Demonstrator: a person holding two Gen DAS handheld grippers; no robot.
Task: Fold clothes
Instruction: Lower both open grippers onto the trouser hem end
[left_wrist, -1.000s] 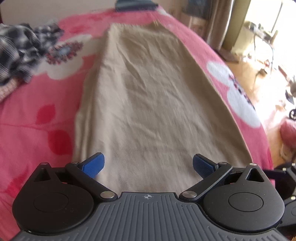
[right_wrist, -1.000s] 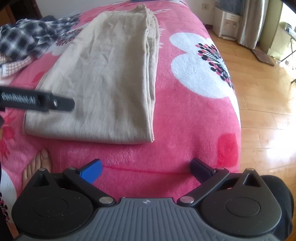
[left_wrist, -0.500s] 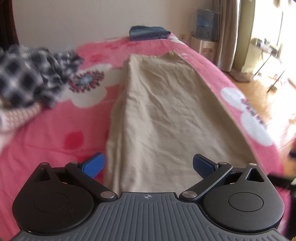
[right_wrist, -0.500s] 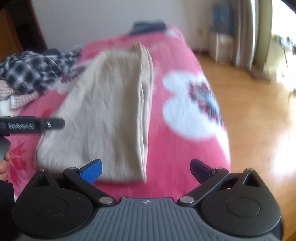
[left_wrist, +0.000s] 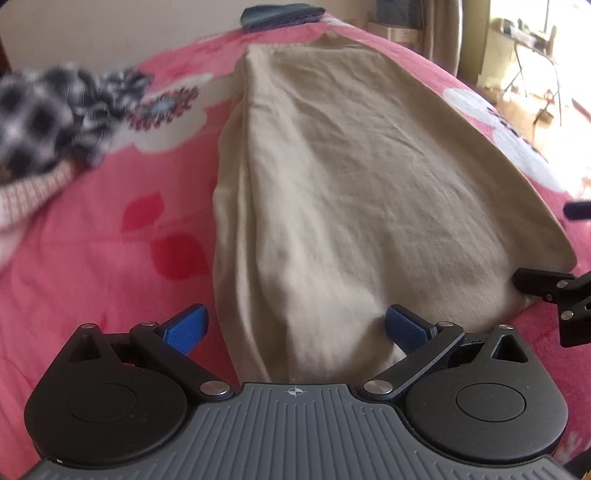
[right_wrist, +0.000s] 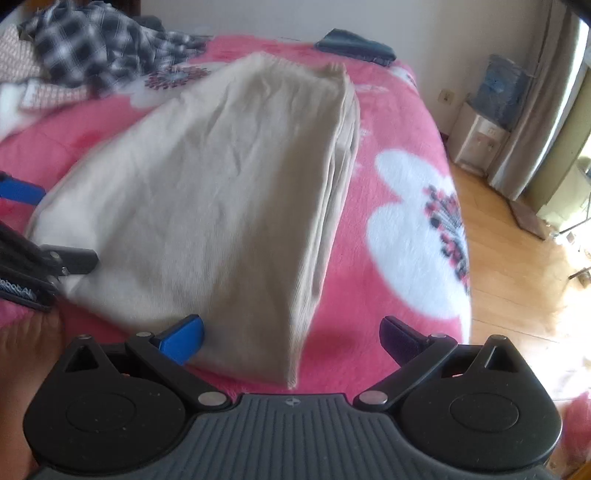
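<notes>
Lying lengthwise along the middle of the pink flowered blanket (left_wrist: 92, 258), the beige folded garment (left_wrist: 362, 192) runs from the near edge of the bed toward the far end, where a dark folded item (left_wrist: 280, 13) sits. The left gripper (left_wrist: 295, 328) hovers at the garment's near left corner with its fingers spread wide, the cloth's edge between them but not clamped. The right gripper (right_wrist: 291, 338) is at the near right corner, fingers likewise wide apart, the stacked folded edge between them. A heap of checked clothes (right_wrist: 96, 40) lies by the blanket's far left corner.
</notes>
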